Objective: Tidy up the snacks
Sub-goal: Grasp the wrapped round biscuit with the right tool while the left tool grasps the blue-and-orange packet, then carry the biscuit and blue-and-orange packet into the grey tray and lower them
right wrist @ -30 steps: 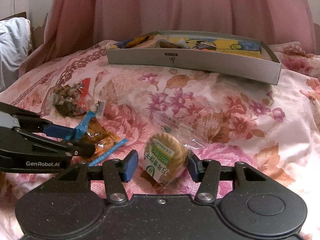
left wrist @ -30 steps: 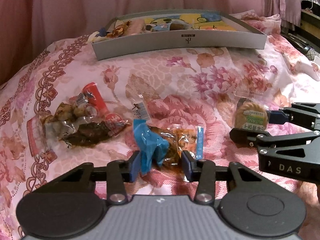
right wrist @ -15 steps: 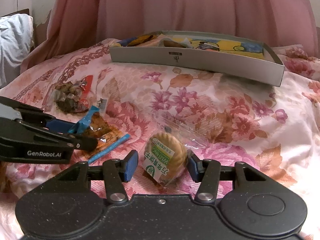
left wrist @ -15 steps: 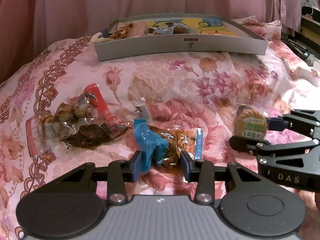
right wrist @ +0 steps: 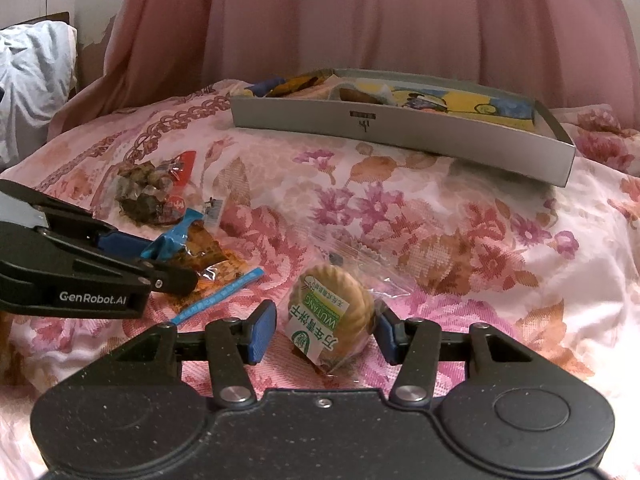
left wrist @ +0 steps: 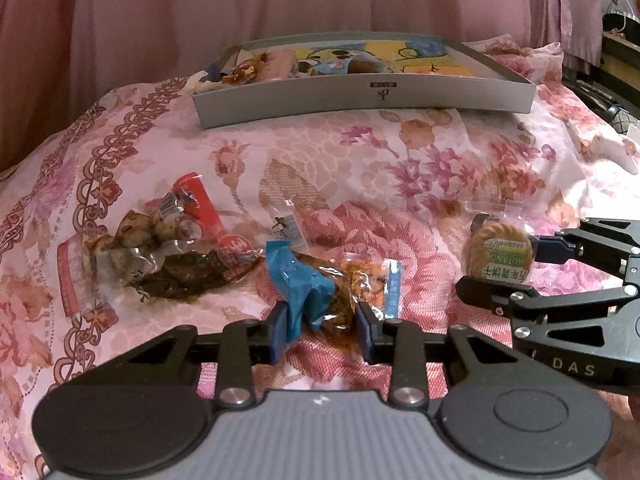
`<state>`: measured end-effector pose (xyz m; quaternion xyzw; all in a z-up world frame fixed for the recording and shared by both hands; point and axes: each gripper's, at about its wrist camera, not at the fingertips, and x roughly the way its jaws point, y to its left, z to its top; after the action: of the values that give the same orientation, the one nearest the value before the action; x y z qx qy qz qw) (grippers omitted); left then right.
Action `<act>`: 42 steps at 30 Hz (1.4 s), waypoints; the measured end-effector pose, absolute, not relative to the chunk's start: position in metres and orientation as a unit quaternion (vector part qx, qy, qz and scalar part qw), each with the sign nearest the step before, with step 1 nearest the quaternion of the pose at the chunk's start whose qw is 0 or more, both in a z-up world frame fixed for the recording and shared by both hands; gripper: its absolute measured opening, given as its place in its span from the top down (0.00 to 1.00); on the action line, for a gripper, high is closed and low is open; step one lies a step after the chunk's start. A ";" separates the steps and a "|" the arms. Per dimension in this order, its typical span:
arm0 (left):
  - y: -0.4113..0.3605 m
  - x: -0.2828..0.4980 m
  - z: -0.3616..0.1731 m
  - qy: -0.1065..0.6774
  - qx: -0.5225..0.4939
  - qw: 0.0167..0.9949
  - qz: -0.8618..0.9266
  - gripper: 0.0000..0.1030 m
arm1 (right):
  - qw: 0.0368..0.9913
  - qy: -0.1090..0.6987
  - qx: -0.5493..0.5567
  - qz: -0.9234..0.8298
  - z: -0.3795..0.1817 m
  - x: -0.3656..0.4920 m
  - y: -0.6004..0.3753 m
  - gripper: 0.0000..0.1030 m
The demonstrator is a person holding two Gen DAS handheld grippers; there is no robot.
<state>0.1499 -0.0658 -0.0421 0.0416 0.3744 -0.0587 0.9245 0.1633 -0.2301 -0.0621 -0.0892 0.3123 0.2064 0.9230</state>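
Left tool clamped on blue-and-orange snack packet, low centre of left view, packet touching flowered bedspread. Right tool around round biscuit pack: right pad touching wrapper, left pad apart with gap showing, so firm grip cannot tell. Biscuit low centre in right view. Dark snack bag with red label lying loose, mid left. Grey tray upper centre, snacks already inside.
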 end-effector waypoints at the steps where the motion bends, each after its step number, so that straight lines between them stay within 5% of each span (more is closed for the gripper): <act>1: -0.066 0.150 -0.042 0.374 0.041 0.925 -0.059 0.64 | 0.923 0.312 -0.089 0.206 -0.062 0.163 -0.230 0.48; 29: -0.054 0.127 -0.002 0.314 0.018 0.946 -0.081 0.64 | 0.951 0.236 -0.083 0.180 -0.033 0.144 -0.234 0.48; 42: -0.028 0.207 0.061 0.253 0.041 0.962 -0.096 0.63 | 0.974 0.179 -0.039 0.133 0.016 0.199 -0.237 0.48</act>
<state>0.2068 -0.0283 0.0613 0.0413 0.2531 -0.0957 0.9618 0.1986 -0.2371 0.0161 -0.0394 0.1790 0.1334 0.9740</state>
